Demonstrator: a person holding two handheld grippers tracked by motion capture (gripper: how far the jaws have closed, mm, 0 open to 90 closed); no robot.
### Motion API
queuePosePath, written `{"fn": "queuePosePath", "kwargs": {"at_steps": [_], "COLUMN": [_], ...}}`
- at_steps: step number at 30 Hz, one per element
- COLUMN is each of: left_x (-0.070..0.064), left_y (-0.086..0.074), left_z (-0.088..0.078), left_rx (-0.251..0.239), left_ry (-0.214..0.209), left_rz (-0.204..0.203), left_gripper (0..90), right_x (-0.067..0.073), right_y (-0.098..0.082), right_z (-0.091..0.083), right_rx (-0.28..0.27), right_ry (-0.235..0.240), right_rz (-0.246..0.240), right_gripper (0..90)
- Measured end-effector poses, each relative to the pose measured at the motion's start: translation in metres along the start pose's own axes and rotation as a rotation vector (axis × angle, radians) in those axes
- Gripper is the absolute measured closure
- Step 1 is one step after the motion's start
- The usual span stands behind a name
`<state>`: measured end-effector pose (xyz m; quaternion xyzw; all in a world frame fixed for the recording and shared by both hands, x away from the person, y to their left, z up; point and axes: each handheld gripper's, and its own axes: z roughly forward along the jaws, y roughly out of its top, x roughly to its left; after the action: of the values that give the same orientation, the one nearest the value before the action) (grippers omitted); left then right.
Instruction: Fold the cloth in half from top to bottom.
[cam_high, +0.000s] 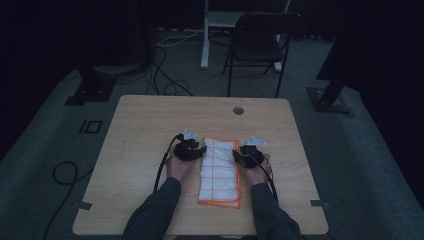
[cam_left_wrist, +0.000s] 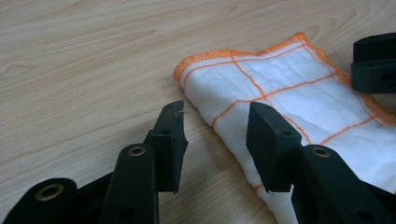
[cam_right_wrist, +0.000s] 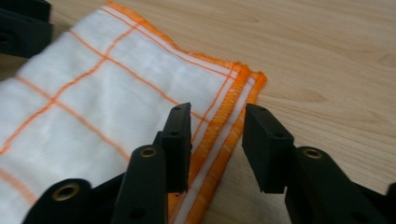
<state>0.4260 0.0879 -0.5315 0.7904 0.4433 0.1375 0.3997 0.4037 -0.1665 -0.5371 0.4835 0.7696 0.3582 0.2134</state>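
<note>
On the table (cam_high: 145, 125), the folded cloth (cam_high: 220, 170) lies lengthwise toward the person, between the spread left gripper (cam_high: 200, 150) and right gripper (cam_high: 236, 156).

The towel (cam_right_wrist: 112, 98) is soft woven cloth, white with a slightly fuzzy, quilted look, thin orange stitched lines and a rougher orange overlocked hem. My table (cam_left_wrist: 84, 60) is pale wood-grain laminate, smooth and matt. My left gripper (cam_left_wrist: 217, 140) and right gripper (cam_right_wrist: 217, 142) are matt black plastic with little brass-looking rivets.
</note>
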Motion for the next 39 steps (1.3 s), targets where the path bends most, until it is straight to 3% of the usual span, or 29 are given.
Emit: {"fn": "queuePosePath", "kwargs": {"at_steps": [6, 16, 19, 20, 22, 27, 30, 34, 39], "left_x": [0.0, 0.001, 0.002, 0.002, 0.003, 0.003, 0.002, 0.001, -0.001], "left_y": [0.001, 0.002, 0.002, 0.002, 0.002, 0.001, 0.001, 0.001, 0.002], "left_z": [0.004, 0.006, 0.007, 0.008, 0.01, 0.013, 0.013, 0.014, 0.015], "left_rx": [0.011, 0.015, 0.02, 0.025, 0.033, 0.049, 0.052, 0.056, 0.072], "left_ry": [0.006, 0.014, 0.015, 0.014, 0.014, 0.013, 0.013, -0.001, -0.04], "left_rz": [0.002, 0.0, 0.001, -0.002, -0.005, -0.01, -0.011, -0.012, -0.011], "left_gripper": [57.4, 57.2, 57.0, 56.9, 56.1, 56.1, 56.5, 62.1, 78.3], "right_x": [-0.001, 0.0, 0.0, -0.002, -0.005, -0.007, -0.007, -0.005, -0.004], "right_y": [0.001, 0.006, 0.006, 0.006, 0.005, 0.005, 0.005, 0.006, 0.005], "right_z": [0.008, 0.01, 0.01, 0.01, 0.011, 0.011, 0.011, 0.011, 0.011], "right_rx": [0.02, 0.042, 0.043, 0.046, 0.05, 0.056, 0.055, 0.057, 0.053], "right_ry": [0.0, 0.0, -0.009, -0.022, -0.013, -0.001, 0.01, 0.037, 0.057], "right_rz": [0.007, -0.007, -0.004, 0.014, 0.04, 0.054, 0.052, 0.045, 0.044], "right_gripper": [58.5, 75.6, 70.9, 62.6, 60.2, 61.1, 66.0, 76.1, 83.3]}}
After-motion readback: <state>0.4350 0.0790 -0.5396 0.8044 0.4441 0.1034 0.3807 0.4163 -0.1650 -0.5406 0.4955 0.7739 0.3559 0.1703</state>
